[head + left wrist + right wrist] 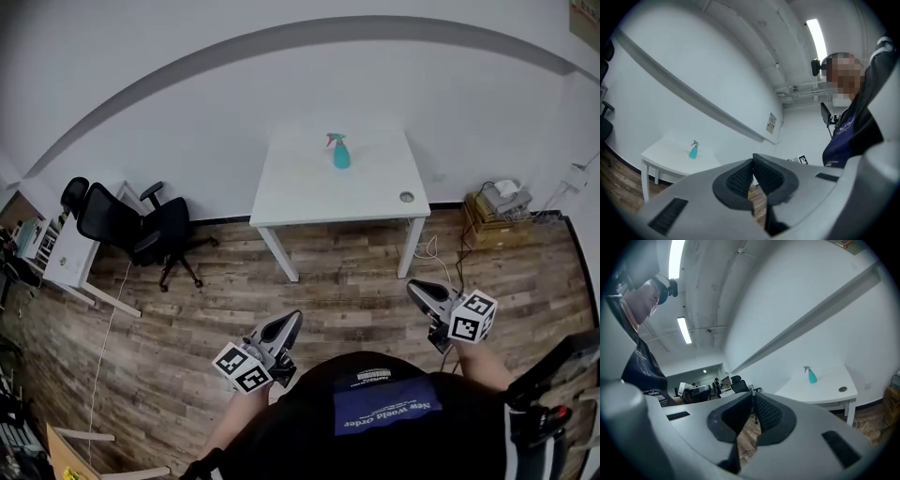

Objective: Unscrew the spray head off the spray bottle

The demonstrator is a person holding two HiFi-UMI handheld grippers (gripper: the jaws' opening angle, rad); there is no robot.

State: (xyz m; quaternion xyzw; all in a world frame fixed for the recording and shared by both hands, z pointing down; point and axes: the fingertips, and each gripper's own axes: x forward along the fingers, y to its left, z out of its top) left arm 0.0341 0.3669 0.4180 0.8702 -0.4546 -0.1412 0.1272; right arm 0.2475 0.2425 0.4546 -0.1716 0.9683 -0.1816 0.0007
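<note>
A teal spray bottle (340, 152) with a pink-and-teal spray head stands upright on a white table (309, 192) against the far wall. It shows small in the left gripper view (693, 150) and the right gripper view (812, 375). My left gripper (292, 322) and right gripper (415, 287) hang low near my body, far from the table. Both are shut with nothing between the jaws (752, 163) (753, 396).
A black office chair (141, 228) and a small white desk (66, 261) stand at the left. Boxes and cables (495, 208) sit by the wall at the right. A round cable port (406, 197) marks the table's front right corner. Wood floor (337, 300) lies between me and the table.
</note>
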